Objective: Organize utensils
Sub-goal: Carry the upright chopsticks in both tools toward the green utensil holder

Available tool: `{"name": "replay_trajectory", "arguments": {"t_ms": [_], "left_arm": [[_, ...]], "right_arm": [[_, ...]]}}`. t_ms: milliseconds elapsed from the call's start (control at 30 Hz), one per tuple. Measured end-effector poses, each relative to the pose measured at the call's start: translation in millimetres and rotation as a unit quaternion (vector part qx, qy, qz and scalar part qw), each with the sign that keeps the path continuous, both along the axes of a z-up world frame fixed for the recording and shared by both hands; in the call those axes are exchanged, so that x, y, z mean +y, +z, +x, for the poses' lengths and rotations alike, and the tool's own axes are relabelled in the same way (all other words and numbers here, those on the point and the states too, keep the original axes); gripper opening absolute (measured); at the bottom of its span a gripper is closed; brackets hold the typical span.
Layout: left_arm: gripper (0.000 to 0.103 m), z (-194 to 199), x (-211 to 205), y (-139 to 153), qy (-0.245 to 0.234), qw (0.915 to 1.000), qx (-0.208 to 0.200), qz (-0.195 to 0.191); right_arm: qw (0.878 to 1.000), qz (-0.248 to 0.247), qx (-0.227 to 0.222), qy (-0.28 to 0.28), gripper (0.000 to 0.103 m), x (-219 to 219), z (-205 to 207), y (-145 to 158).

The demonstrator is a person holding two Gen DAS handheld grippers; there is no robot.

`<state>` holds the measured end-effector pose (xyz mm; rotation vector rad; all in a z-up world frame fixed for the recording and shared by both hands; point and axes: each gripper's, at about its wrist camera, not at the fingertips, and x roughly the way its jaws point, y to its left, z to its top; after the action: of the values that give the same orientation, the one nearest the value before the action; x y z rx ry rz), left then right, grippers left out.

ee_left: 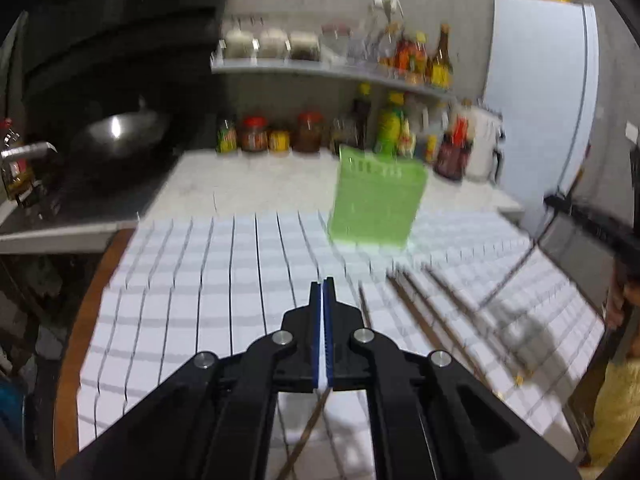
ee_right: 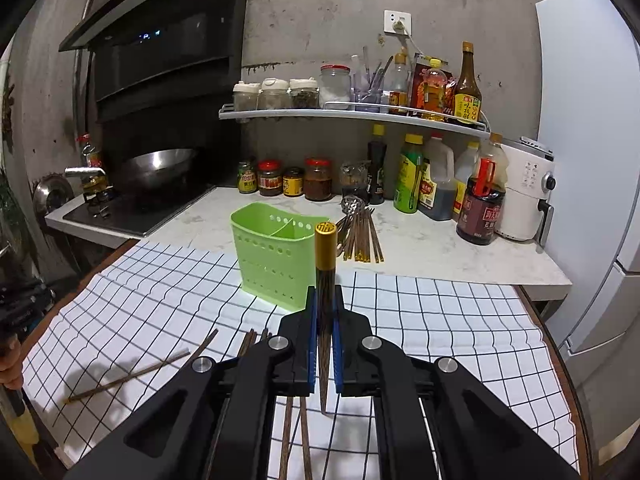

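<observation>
The utensil holder stands at the far edge of the checked cloth, on the surface. Just right of it a bundle of chopsticks lies on the bare surface. Loose chopsticks lie on the near left of the cloth. Behind, jars line the wall under a shelf. The wok sits far left, the fridge far right.

Left wrist view smearing w/ motion blur: shelf jars and green basket streaking, only gripper staying sharp. Right wrist view reading crisp. Both bending hard at fisheye edges, corners vignetting black. Dim indoor light; glare glinting off wok; soft shadows falling on checked cloth.
</observation>
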<state>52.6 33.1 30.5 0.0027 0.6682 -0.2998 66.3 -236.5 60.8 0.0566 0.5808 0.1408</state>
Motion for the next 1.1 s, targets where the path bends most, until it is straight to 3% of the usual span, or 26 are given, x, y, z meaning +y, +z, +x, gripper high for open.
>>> {"name": "replay_trajectory", "arguments": {"t_ms": [33,67,100,133,333,400,567,700,900,1000,1100], "left_arm": [[0.017,-5,1,-11,-0.007,0.9997,0.02,0.012],[0.04,-11,3,-23,-0.012,0.9989,0.038,0.023],[0.049,-17,4,-33,-0.014,0.9982,0.05,0.03],[0.05,-26,7,-45,-0.018,0.9969,0.064,0.042],[0.05,-66,34,-93,0.003,0.9901,0.123,0.068],[0.045,-73,39,-101,0.01,0.9887,0.129,0.076],[0.013,-83,32,-101,0.007,0.9883,0.103,0.113],[0.007,-84,21,-96,-0.014,0.9892,0.093,0.113],[0.007,-79,22,-32,-0.005,0.9983,-0.019,0.055],[0.007,-71,22,13,-0.011,0.9966,-0.081,0.013],[0.007,-55,18,45,-0.018,0.9931,-0.115,-0.017]], "right_arm": [[1.0,-0.001,-0.002,-0.001,0.007,0,-3,-1],[1.0,0.0,-0.006,-0.002,0.007,-1,-10,-2],[1.0,0.001,-0.008,-0.003,0.007,-2,-15,-3],[1.0,0.002,-0.009,-0.003,0.007,-1,-19,-4],[1.0,-0.01,-0.014,-0.003,0.007,5,-41,-8],[1.0,-0.008,-0.014,-0.002,0.007,7,-44,-9],[1.0,0.0,-0.011,0.002,0.007,9,-47,-11],[1.0,0.005,-0.011,-0.001,0.007,7,-50,-12],[1.0,0.013,-0.012,-0.008,0.007,-1,-50,-10],[1.0,0.02,-0.015,-0.009,0.007,-4,-50,-8],[1.0,0.024,-0.018,-0.01,0.007,-6,-49,-8]]}}
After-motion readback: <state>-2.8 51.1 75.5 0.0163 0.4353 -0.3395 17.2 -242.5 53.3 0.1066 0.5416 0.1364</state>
